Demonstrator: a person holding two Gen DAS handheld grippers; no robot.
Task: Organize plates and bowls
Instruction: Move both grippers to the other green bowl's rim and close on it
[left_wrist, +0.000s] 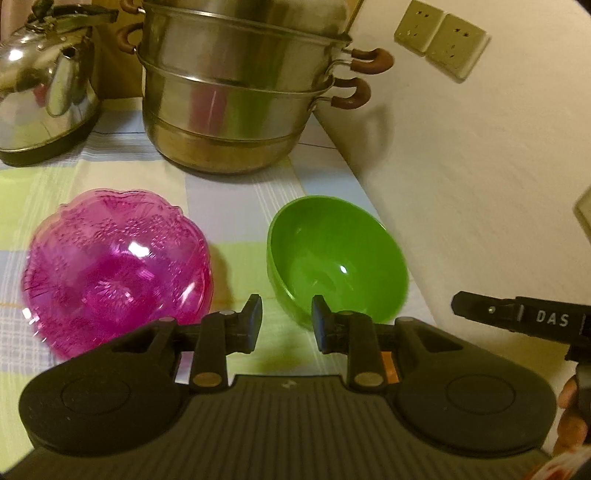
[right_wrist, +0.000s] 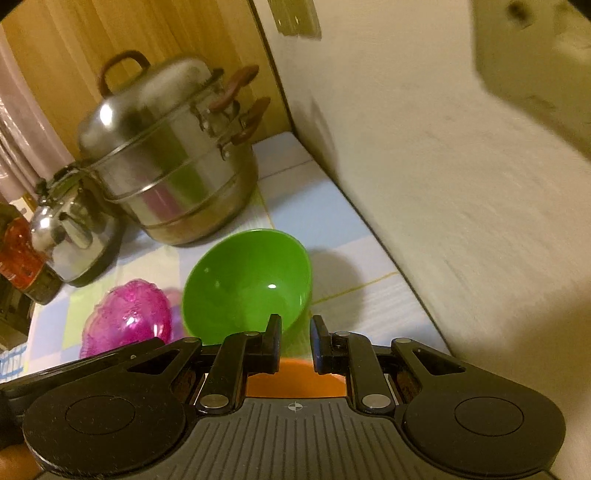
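Sitting upright on the worktop, green bowl beside pink bowl; both tools, left and right, parted, empty. Likely light, slick plastic; pinch near rim.

a cream wall with two sockets borders a table under checked cloth, wood panelling behind.

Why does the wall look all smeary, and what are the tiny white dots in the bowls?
Right wrist view: the cream wall is streaked by motion blur. Both views: the dots are lamp glare on the shiny green plastic bowl and the see-through pink plastic bowl.
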